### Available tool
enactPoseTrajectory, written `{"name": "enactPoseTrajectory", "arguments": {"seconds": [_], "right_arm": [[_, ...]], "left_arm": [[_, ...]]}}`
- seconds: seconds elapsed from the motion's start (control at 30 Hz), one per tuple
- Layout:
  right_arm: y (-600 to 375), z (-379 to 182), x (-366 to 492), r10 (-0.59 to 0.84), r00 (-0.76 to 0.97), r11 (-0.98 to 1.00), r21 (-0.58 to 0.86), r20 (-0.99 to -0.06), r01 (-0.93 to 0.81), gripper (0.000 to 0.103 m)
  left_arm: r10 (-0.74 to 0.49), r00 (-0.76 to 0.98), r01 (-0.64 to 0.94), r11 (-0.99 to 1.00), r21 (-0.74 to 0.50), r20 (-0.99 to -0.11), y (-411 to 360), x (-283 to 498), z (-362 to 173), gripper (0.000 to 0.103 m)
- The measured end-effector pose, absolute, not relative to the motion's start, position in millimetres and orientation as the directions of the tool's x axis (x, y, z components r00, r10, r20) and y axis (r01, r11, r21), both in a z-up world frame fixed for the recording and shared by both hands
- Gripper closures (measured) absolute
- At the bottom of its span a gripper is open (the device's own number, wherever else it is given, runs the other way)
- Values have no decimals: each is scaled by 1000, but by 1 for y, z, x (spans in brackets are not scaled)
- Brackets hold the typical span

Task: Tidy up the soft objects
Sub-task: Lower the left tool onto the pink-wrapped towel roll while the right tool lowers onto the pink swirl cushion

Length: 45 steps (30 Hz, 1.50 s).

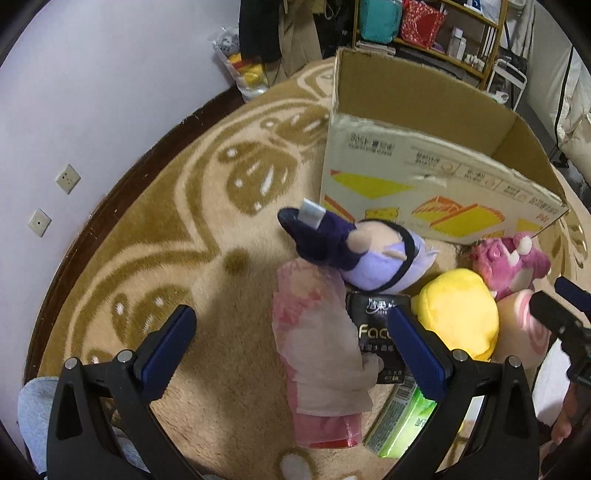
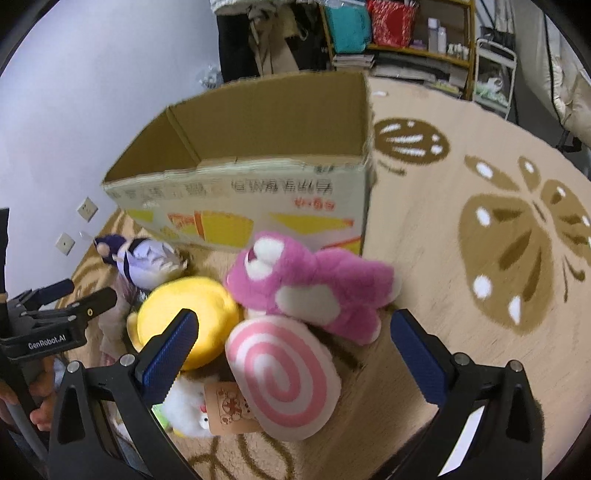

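Note:
A pile of soft things lies on the carpet in front of an open cardboard box (image 1: 424, 122) (image 2: 258, 147). In the left wrist view I see a purple doll (image 1: 354, 251), a pink plastic pack (image 1: 317, 347), a black tissue pack (image 1: 376, 332), a green tissue pack (image 1: 402, 421), a yellow plush (image 1: 458, 314) and a pink bear (image 1: 506, 262). My left gripper (image 1: 291, 332) is open above the pink pack. My right gripper (image 2: 295, 332) is open above a pink-swirl plush (image 2: 284, 373), with the pink bear (image 2: 314, 288) and yellow plush (image 2: 188, 317) just beyond.
The beige patterned carpet (image 2: 480, 221) spreads to the right of the box. A wall with sockets (image 1: 66, 179) runs along the left. Shelves with bags and bottles (image 2: 399, 33) stand at the back. A small white plush (image 2: 192, 410) lies by my right gripper's left finger.

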State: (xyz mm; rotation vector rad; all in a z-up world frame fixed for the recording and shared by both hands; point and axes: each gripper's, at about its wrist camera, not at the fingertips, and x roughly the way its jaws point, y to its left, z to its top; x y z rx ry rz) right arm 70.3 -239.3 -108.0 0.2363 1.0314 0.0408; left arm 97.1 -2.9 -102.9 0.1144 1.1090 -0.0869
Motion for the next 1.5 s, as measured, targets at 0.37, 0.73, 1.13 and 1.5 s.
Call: {"name": "enactPoseTrajectory", "arguments": {"seconds": [0.37,0.73,1.13,1.5], "right_arm": [[-235,-122,69,159,448,975,212,-880,70,0],[-234,-142,73,176,375,974,217,-910,69,5],[-222,-144,74,206,354,971,236,-912,44,34],[-228,-137,66,220,376,966,255,-900,46,48]], "left_arm": [[45,361,107,990,90,-932,0,105,-124,1],[33,310,93,993,65,-950,1,109,-137,1],[-130,278,90,990,-109,-952,8,104,-135,53],[-152,274,105,986,-128,-950,6,103,-137,60]]}}
